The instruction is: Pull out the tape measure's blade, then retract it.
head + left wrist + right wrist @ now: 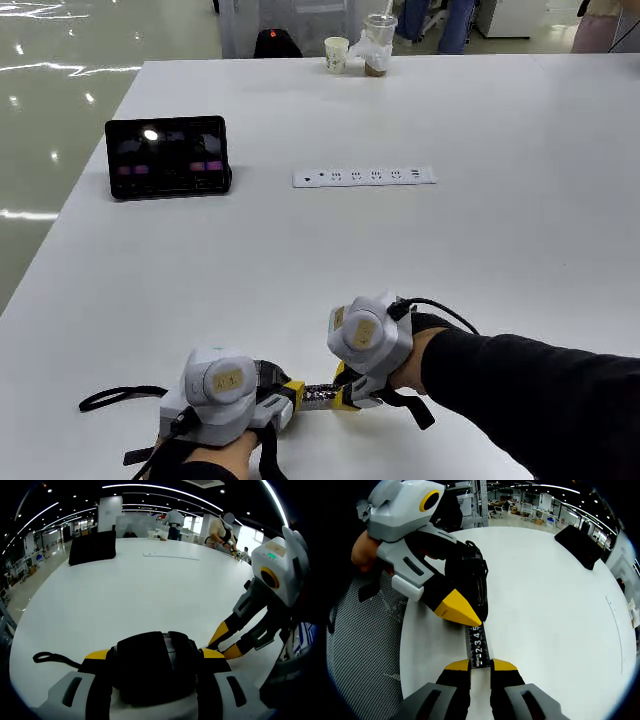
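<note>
A black tape measure (155,672) sits clamped between the yellow-tipped jaws of my left gripper (156,655), near the front edge of the white table (320,270). A short length of numbered blade (477,645) runs out of the case (470,582) to my right gripper (480,665), which is shut on the blade's end. In the head view the left gripper (285,395) and right gripper (345,397) sit close together, joined by the blade (318,395). The case's black wrist strap (120,397) trails to the left.
A dark tablet (168,156) stands at the back left and a white power strip (364,177) lies mid-table. Two cups (337,54) (379,45) stand at the far edge. A mesh chair seat (360,645) is below the table's near edge.
</note>
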